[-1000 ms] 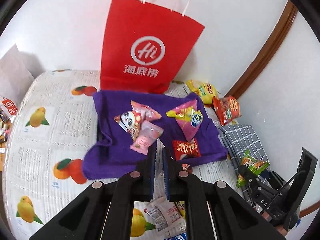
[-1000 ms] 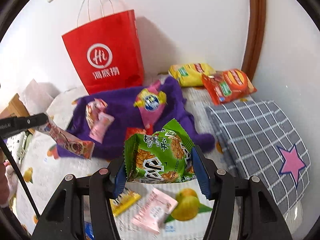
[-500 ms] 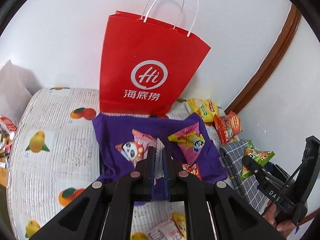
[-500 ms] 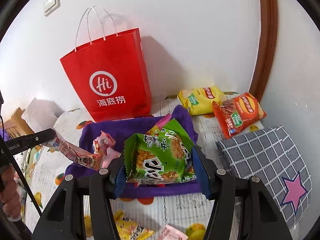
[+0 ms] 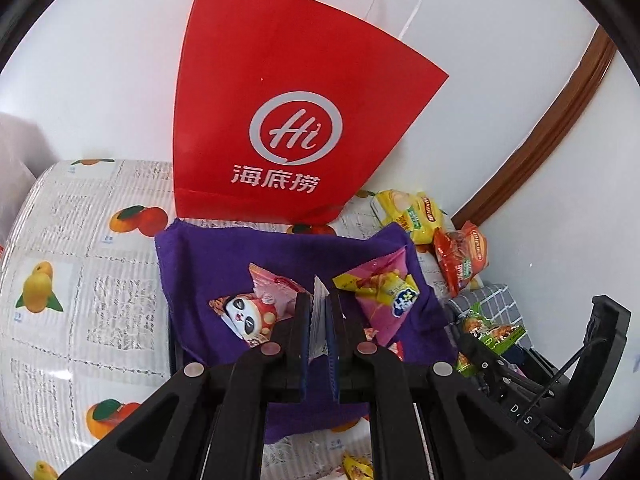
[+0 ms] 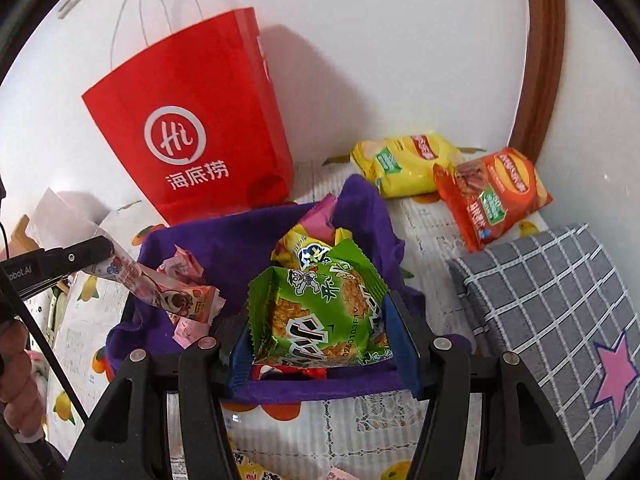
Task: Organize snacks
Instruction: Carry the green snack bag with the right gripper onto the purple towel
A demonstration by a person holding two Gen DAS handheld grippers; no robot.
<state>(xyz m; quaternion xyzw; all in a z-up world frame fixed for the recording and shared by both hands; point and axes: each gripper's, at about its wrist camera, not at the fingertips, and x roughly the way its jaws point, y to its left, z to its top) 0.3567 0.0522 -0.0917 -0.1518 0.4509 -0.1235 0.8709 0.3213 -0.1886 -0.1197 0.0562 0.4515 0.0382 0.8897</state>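
Observation:
My left gripper (image 5: 318, 300) is shut on a thin pink snack packet (image 5: 319, 312), seen edge-on here. In the right wrist view this long packet (image 6: 160, 288) sticks out from the left gripper (image 6: 102, 248) over the purple cloth (image 6: 240, 236). My right gripper (image 6: 324, 340) is shut on a green snack packet (image 6: 320, 312), held upright above the cloth's near edge. A panda packet (image 5: 248, 316) and a pink-and-yellow cone packet (image 5: 384, 300) lie on the purple cloth (image 5: 216, 260). The right gripper with the green packet (image 5: 488, 328) shows at the right.
A red paper bag (image 5: 280, 120) stands against the wall behind the cloth. Yellow (image 6: 404, 164) and red (image 6: 492, 196) chip bags lie at the back right. A grey checked cushion (image 6: 552, 300) is on the right. Loose packets lie near the front. A hand (image 6: 16, 380) is at the left.
Both grippers have moved forward toward the red bag, each still holding its packet. The pink and green packets now hang over the purple cloth.

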